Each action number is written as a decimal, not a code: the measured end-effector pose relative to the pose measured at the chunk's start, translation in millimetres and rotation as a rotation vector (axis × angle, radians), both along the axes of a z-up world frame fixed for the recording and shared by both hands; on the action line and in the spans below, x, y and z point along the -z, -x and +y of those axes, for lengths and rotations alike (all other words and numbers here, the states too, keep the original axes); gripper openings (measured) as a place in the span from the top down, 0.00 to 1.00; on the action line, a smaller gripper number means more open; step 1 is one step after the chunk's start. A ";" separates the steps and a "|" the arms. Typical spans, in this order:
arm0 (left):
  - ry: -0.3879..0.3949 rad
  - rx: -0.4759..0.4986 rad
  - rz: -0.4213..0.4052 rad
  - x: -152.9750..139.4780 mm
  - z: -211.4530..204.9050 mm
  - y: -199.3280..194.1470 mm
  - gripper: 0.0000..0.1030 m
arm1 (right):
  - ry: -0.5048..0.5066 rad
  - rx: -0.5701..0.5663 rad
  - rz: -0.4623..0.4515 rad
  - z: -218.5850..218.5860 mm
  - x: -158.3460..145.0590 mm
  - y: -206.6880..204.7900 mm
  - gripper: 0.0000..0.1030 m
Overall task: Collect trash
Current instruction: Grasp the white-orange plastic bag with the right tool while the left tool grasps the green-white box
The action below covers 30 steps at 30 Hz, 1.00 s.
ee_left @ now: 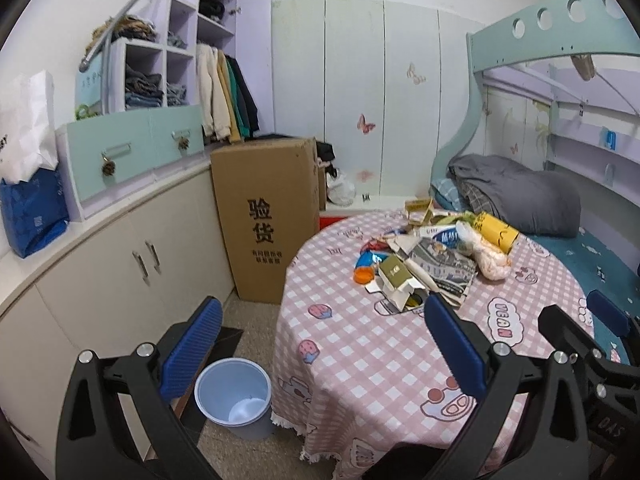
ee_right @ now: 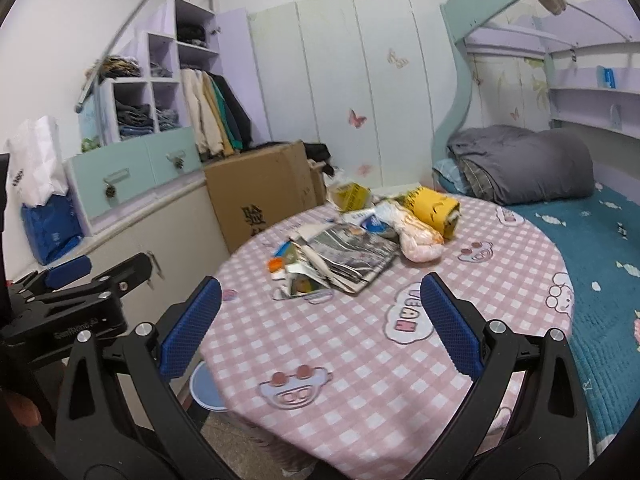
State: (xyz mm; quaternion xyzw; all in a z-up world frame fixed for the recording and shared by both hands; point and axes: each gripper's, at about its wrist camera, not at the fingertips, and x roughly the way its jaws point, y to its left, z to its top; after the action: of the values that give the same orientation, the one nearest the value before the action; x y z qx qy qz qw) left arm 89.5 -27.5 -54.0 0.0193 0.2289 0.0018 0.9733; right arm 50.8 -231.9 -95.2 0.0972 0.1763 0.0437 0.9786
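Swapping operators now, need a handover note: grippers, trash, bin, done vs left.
Left gripper: open, empty, above the table's near left edge.
Right gripper: open, empty, over the table.
Trash pile sits mid-table toward the far side: papers, small boxes, yellow wrapper, orange lid.
Blue bin stands on the floor left of the table; looks nearly empty.
Done: nothing evident. Left: the whole pile.

left hand-held gripper [ee_left: 324, 332] – black frame | 2 blue ribbed pads | silver screws | right hand-held gripper [ee_right: 320, 320] – same
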 end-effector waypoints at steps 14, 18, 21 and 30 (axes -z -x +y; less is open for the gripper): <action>-0.103 0.128 0.226 63.4 -61.9 -112.9 0.04 | 0.064 0.081 0.212 -42.5 44.2 -99.5 0.06; -0.137 0.139 0.285 80.9 -76.0 -143.5 0.04 | 0.074 0.070 0.250 -44.7 49.1 -118.8 0.06; -0.156 0.138 0.306 88.5 -80.3 -156.8 0.05 | 0.085 0.064 0.272 -45.2 51.5 -131.5 0.06; -0.115 0.180 0.368 98.5 -81.1 -180.4 0.78 | 0.030 0.083 0.326 -68.6 47.2 -151.2 0.06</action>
State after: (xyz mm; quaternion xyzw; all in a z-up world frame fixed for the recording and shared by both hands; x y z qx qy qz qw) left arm 269.9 -108.7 -152.5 0.0950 0.3996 -0.0757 0.9086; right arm 202.0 -300.5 -142.4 0.0954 0.3292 -0.0158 0.9393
